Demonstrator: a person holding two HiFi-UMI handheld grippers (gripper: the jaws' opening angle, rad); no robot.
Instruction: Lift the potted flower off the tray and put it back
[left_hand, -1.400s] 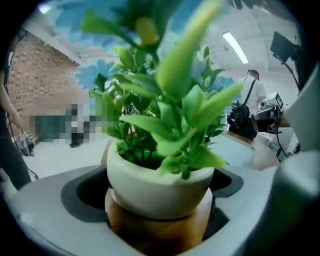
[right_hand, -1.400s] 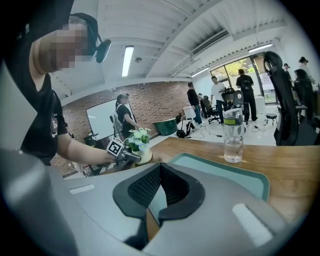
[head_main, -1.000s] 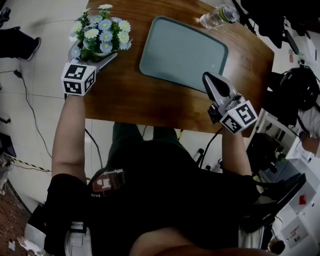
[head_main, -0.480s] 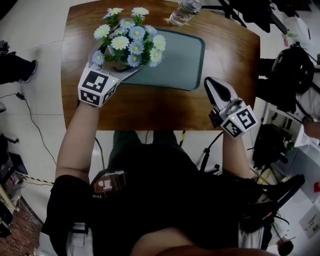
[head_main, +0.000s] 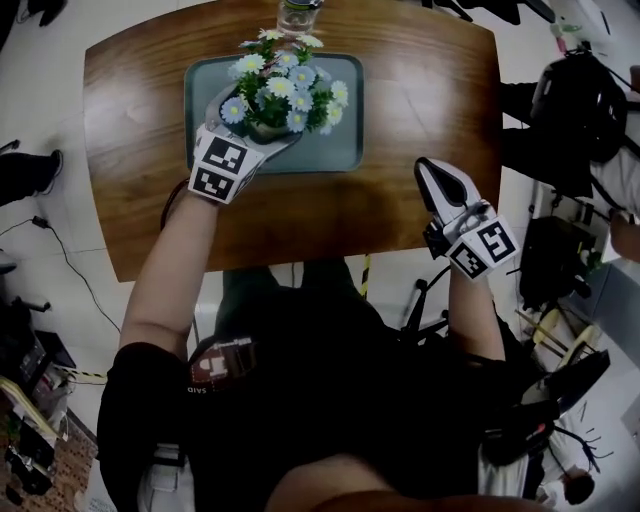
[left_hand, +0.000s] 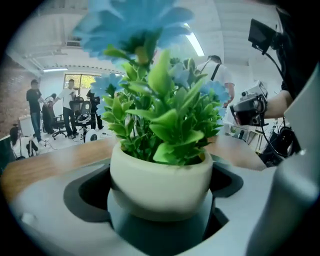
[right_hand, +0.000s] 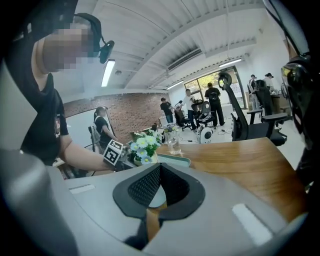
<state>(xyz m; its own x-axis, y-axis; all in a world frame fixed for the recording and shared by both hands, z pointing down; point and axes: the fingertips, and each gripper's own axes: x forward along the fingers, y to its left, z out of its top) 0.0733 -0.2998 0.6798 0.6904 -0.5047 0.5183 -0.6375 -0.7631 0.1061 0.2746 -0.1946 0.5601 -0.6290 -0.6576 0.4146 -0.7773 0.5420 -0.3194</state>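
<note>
Flowers first: the potted flower (head_main: 285, 95), pale blue and white blooms over green leaves in a cream pot, is over the tray (head_main: 345, 150), toward the tray's left half. The left gripper (head_main: 262, 135) has it by the pot. In the left gripper view the jaws close on the pot's rounded sides, one on each side, and the pot fills the space between them. Whether the pot's base touches the tray or hangs just above it cannot be told from any view.

The tray is grey-green with rounded corners and lies on a brown wooden table (head_main: 140, 150). A clear bottle (head_main: 297, 15) stands just beyond the tray's far edge, close behind the blooms.

The right gripper (head_main: 432, 172) is off the tray, to the tray's right and nearer the person, over the table's near edge. Its jaws are drawn together at the tips with nothing between them; in the right gripper view only a small gap below the tips shows through to the wood.
</note>
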